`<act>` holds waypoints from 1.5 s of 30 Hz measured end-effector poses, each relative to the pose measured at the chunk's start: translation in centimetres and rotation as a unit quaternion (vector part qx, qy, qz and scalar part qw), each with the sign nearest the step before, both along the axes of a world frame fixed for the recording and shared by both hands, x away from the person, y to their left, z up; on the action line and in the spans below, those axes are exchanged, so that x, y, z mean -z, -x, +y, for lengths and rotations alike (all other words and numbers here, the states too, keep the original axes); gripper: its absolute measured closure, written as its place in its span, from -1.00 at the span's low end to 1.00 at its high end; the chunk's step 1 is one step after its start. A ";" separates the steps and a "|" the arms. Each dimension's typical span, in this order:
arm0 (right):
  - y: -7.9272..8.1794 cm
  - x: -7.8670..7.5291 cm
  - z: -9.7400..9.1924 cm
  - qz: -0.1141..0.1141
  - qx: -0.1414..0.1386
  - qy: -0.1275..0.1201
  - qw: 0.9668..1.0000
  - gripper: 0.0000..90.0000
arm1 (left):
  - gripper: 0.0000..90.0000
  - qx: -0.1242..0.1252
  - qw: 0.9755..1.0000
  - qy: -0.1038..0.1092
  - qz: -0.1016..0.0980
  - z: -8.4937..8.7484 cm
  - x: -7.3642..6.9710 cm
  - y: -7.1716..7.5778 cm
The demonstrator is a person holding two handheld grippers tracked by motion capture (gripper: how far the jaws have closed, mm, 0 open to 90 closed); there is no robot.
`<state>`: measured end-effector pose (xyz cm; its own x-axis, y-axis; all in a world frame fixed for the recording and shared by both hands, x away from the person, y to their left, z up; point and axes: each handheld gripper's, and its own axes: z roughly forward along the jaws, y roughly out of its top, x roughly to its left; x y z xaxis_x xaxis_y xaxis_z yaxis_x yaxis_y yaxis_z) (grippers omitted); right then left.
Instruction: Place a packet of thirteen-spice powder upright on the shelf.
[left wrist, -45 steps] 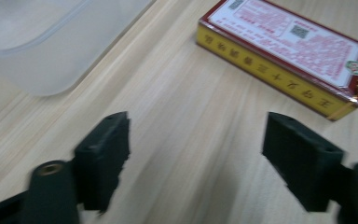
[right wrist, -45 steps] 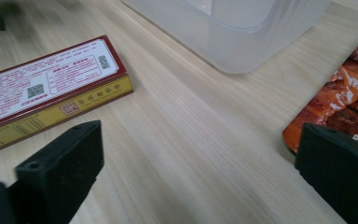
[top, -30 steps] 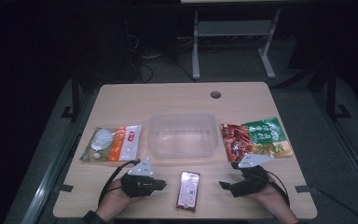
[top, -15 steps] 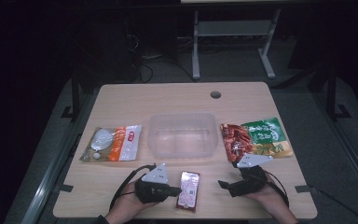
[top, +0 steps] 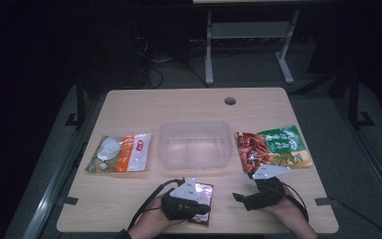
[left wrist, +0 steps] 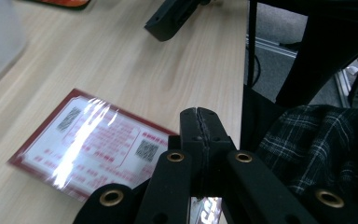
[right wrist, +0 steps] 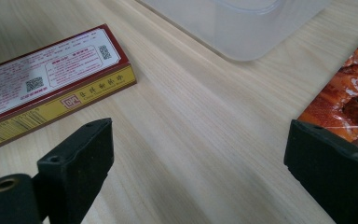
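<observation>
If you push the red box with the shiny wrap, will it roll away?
Probably not. The red box lies flat with straight edges, so it should slide. Its glossy film looks slippery, and it seems stiff and probably light.

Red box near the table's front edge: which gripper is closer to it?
Left. The left gripper, jaws shut, is right over the red box; the right gripper, jaws open, sits off to the box's right with bare table between.

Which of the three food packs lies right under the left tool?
The red box at the front edge; the two flat pouches lie beside the clear tub.
</observation>
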<state>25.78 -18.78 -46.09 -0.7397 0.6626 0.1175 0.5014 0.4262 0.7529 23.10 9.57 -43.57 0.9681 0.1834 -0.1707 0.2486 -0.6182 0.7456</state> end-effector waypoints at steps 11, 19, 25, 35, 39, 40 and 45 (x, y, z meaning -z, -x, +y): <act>0.0 0.0 0.1 -0.003 -0.003 0.000 1.000 -0.83 | 0.99 0.033 0.999 -0.027 0.013 -1.8 1.3 1.1; 0.0 0.0 0.1 -0.006 -0.004 -0.001 1.000 -0.83 | 0.99 0.032 0.998 -0.044 0.011 -1.6 1.6 1.3; 0.0 0.0 0.2 -0.005 -0.004 -0.001 1.000 -0.84 | 0.99 0.028 0.998 -0.058 0.010 -0.9 1.7 1.3; 0.1 0.0 0.2 -0.006 -0.007 0.002 1.000 -0.84 | 0.99 0.008 0.997 -0.077 0.007 1.0 1.7 0.7; 0.1 0.0 0.2 -0.008 -0.008 0.003 1.000 -0.85 | 0.99 -0.003 0.996 -0.084 0.000 1.7 1.5 0.3; 0.1 0.0 0.2 -0.008 -0.008 0.003 1.000 -0.85 | 0.99 -0.006 0.996 -0.086 -0.001 1.9 1.4 0.2; 0.2 0.0 0.2 -0.006 -0.006 0.003 1.000 -0.84 | 0.99 -0.018 0.995 -0.093 -0.004 2.9 1.3 -0.2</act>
